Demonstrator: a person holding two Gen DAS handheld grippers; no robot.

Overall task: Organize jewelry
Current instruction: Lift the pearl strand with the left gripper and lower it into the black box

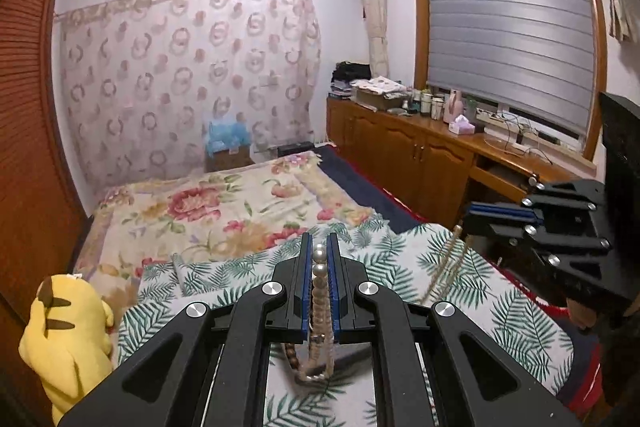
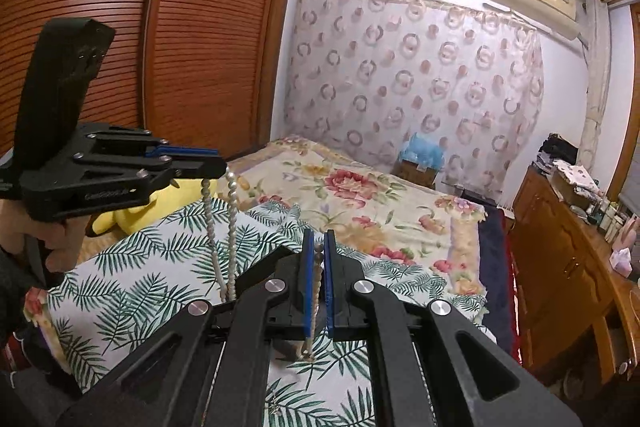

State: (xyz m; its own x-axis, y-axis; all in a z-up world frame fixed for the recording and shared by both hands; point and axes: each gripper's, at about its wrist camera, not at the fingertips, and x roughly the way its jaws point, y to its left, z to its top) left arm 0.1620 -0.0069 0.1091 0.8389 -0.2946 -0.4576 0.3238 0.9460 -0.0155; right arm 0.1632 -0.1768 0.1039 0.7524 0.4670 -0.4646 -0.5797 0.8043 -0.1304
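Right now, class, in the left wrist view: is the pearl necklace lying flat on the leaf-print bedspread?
No: the pearl necklace is clamped between the left gripper's shut jaws, its strands hanging above the leaf-print bedspread.

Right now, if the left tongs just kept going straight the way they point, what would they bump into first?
Probably the bed: the left tongs, shut on a pearl necklace, tilt down toward the palm-leaf cloth just ahead. Nothing shows between them, though depth is hard to judge.

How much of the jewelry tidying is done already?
Not much looks finished yet. In hand: the left tongs and right tongs are each shut on a pearl necklace, lifted above the leaf-print blanket. Left to do: putting it away; no jewelry box shows in either view.
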